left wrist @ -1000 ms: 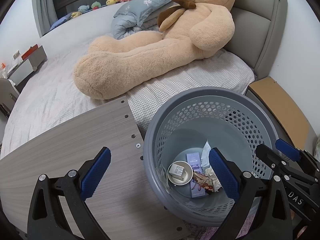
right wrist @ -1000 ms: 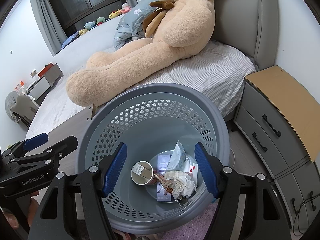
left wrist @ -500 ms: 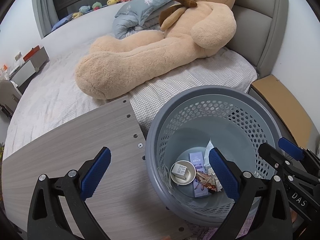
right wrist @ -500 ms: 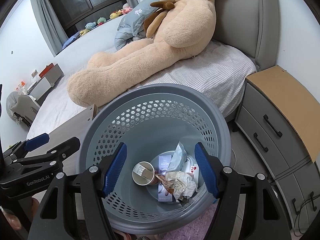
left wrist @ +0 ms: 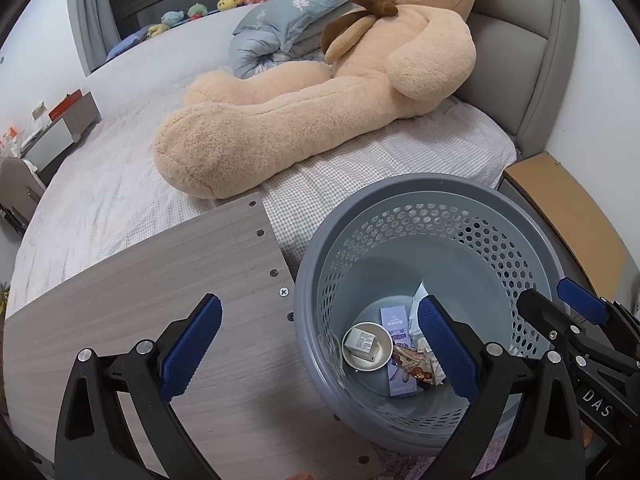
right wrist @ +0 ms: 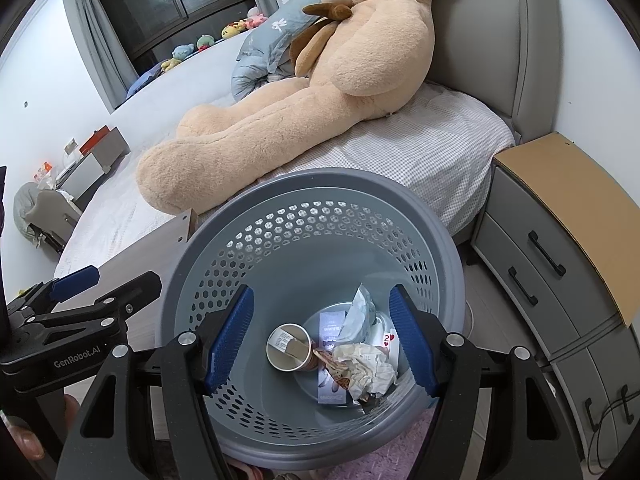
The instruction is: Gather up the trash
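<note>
A grey perforated waste basket (left wrist: pixel 432 208) (right wrist: pixel 320 192) stands beside the bed. At its bottom lie a paper cup (left wrist: pixel 367 345) (right wrist: pixel 289 347) with a small box inside, a purple carton (left wrist: pixel 394 322), crumpled paper (right wrist: pixel 366 364), a wrapper and a playing card (right wrist: pixel 389 338). My left gripper (left wrist: pixel 320 346) hovers open over the board and the basket's left rim, nothing between its blue pads. Directly above the basket my right gripper (right wrist: pixel 320 338) is open too, holding nothing. Each gripper shows at the edge of the other's view.
A wood-grain board (left wrist: pixel 140 292) lies left of the basket. A big plush bear (left wrist: pixel 320 92) and pillows lie on the bed (left wrist: pixel 92 184). A grey nightstand (right wrist: pixel 560 256) with a cardboard top stands right of the basket. A pink rug (right wrist: pixel 384 456) lies below.
The left wrist view has drifted slightly, so the basket sits a little more to the right in it. Both grippers stay open and the trash in the basket lies as before.
</note>
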Demonstrator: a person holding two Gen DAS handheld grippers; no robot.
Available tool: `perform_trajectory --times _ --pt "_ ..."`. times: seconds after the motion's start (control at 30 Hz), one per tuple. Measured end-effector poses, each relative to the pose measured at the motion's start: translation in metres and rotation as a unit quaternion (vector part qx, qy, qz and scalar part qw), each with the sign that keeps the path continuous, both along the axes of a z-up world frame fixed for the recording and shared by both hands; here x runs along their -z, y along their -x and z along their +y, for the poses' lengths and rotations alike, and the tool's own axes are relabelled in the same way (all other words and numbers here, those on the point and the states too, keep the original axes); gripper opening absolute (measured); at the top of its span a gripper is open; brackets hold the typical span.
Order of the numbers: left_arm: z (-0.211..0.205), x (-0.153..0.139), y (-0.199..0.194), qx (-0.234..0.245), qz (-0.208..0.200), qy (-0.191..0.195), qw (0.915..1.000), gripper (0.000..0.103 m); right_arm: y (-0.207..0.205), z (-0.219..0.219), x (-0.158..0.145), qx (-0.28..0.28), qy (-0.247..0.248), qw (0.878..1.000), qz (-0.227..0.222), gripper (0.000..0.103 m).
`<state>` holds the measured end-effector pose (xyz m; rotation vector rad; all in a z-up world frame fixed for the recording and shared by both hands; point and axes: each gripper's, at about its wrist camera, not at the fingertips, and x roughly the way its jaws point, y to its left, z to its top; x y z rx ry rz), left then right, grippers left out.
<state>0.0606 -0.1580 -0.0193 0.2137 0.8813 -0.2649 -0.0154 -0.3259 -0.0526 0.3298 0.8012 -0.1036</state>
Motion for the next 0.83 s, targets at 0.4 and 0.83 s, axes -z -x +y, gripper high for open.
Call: perform_trajectory --times 0.4,0.83 --pt "0.0006 0.0003 0.0017 -0.001 -0.002 -0.001 1.0000 0.097 0.0000 0.0000 0.0001 0.000 0.000 1.000 0.000 0.067" --pt "0.0013 -0.0002 0.0018 -0.002 -0.002 0.002 1.0000 0.097 -0.0001 0.0001 0.0003 -0.001 0.000 1.000 0.000 0.067"
